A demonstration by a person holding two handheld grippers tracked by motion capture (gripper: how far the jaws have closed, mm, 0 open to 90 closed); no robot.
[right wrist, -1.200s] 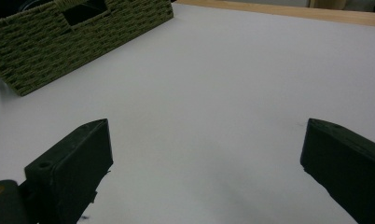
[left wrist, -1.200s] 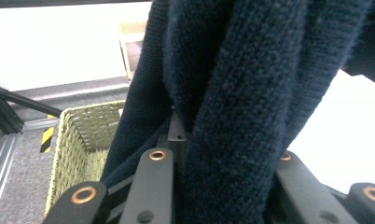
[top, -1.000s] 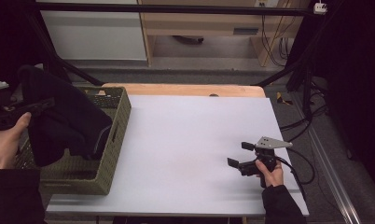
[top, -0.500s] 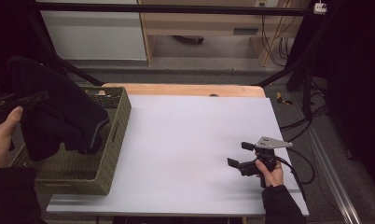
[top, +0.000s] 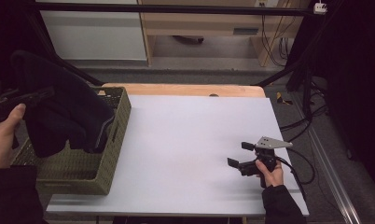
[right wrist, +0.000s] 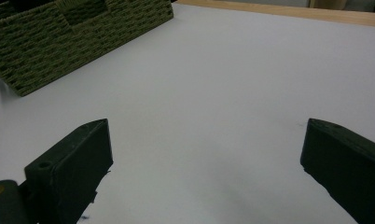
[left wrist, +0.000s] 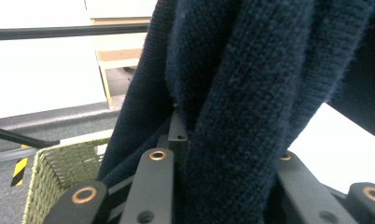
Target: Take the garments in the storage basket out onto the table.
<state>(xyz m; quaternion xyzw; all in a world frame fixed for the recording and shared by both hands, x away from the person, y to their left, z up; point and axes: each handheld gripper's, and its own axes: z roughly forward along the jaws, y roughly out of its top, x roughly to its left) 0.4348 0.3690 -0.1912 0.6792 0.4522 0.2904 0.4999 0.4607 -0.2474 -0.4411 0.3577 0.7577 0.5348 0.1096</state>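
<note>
Knitted navy fabric, a sweater [top: 64, 112], is pinched by the left claw [top: 24, 97] and hangs above the woven olive basket [top: 108, 149] at the left edge of the bench [top: 195, 135], its lower folds draped down into the basket. The right claw [top: 239, 154] is held spread and empty just above the bench near the front right corner.

A slip could be expected, since only a bunched fold is clamped in the left gripper view [left wrist: 232, 121], and the weight of the knit could drag it free. The hanging end could also be snagged on the basket rim, so that the basket is tipped or dragged toward the bench edge.

The basket's interior is largely covered by the garment, so it cannot be told whether anything else lies inside. The sweater's full shape cannot be made out against the dark surroundings.
</note>
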